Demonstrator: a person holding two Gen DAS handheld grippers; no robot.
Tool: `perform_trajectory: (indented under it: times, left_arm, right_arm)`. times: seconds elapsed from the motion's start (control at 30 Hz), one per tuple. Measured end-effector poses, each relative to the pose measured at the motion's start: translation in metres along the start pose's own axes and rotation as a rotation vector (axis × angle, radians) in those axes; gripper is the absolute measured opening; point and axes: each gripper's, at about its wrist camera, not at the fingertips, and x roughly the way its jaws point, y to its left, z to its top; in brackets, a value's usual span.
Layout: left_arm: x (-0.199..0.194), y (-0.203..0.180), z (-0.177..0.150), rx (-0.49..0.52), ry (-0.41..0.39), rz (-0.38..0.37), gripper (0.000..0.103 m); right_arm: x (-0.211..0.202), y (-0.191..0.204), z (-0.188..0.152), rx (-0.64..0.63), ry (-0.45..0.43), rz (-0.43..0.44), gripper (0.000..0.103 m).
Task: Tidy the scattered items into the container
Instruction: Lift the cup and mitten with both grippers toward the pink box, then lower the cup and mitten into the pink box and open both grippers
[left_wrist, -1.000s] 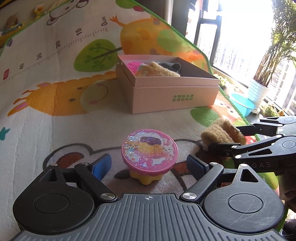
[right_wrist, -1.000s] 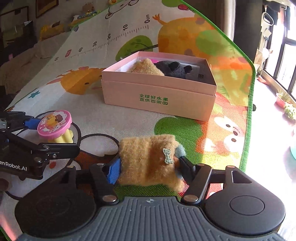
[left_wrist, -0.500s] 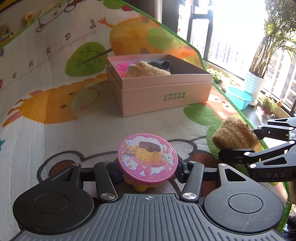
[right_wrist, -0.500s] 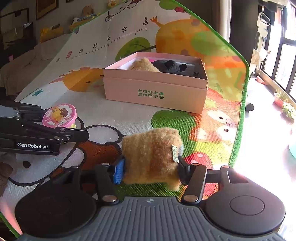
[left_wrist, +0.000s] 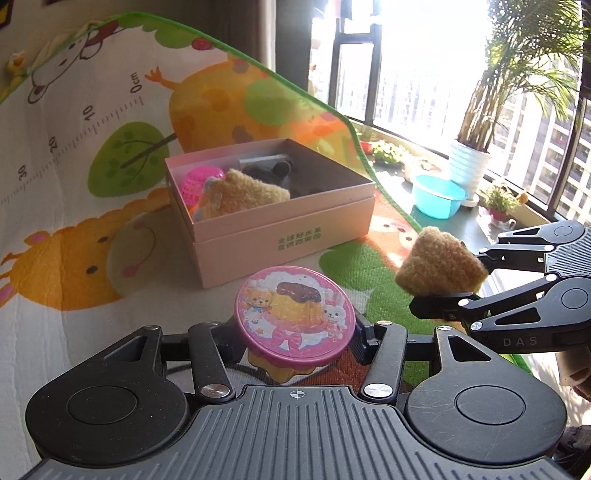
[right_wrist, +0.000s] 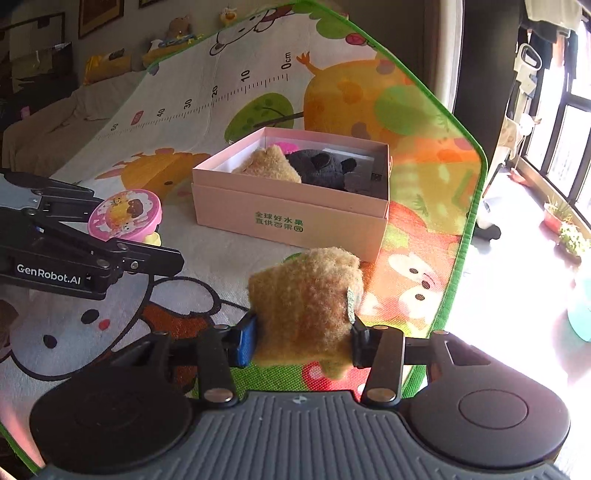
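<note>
Left gripper (left_wrist: 295, 334) pinches a round pink cartoon-lidded toy (left_wrist: 294, 325), right gripper (right_wrist: 301, 341) clamps a fuzzy tan plush (right_wrist: 304, 306); the open pink cardboard box (right_wrist: 291, 218) holds tan and dark plush, perhaps more.

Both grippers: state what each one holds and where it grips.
Left gripper clamps the pink-lidded toy tub by the sides of its lid. Right gripper squeezes the tan fuzzy plush across its lower sides.
</note>
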Motion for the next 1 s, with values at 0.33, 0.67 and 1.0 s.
perform_trajectory:
  times: [0.33,0.67,1.0]
  left_arm:
    - [0.069,0.043,0.098,0.037,-0.148,-0.002,0.058]
    - [0.115,0.093,0.128,-0.050,-0.147,-0.035,0.072]
    - [0.084,0.103,0.094,-0.033,-0.113,-0.039,0.075]
  right_arm:
    - [0.055,-0.025,0.092,-0.054,-0.083,-0.054,0.047]
    - [0.111,-0.031,0.127,-0.064,-0.045,-0.046,0.079]
    - [0.081,-0.051,0.123,0.020,-0.116,0.001,0.087]
